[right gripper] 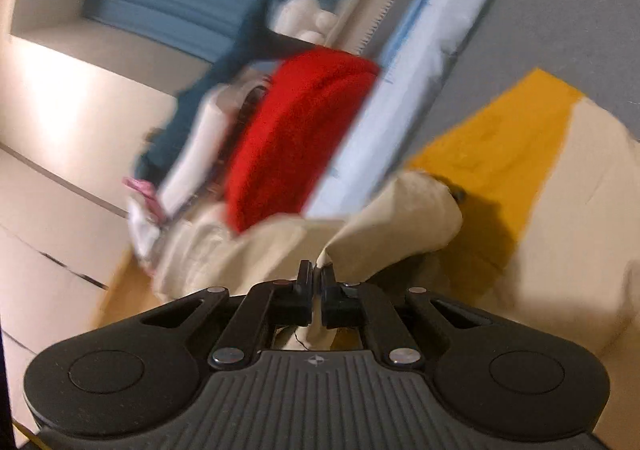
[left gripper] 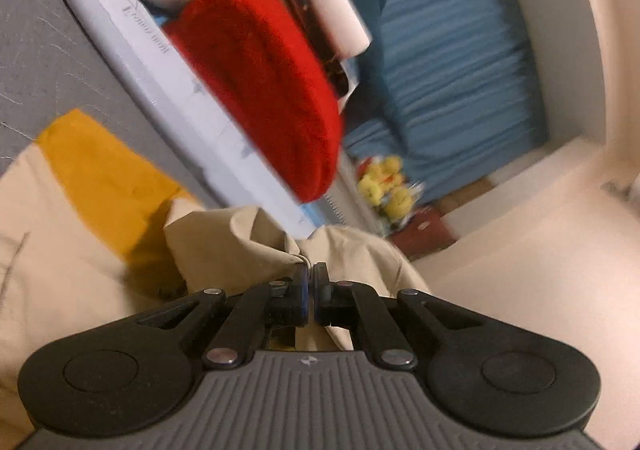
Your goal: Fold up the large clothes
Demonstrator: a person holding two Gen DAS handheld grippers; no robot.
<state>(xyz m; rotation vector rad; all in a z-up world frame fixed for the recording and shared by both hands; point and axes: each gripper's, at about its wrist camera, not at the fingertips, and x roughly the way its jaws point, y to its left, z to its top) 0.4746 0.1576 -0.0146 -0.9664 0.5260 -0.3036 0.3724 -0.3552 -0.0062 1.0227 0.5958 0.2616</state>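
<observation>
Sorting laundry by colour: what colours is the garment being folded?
Cream garment with a mustard-yellow panel, clearest in the right wrist view.

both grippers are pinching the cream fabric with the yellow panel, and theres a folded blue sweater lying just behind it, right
Not quite. The folded knit behind it is red, not blue: the red sweater shows in both wrist views. The rest holds: the left gripper and right gripper are each shut on the cream garment with its yellow panel.
</observation>
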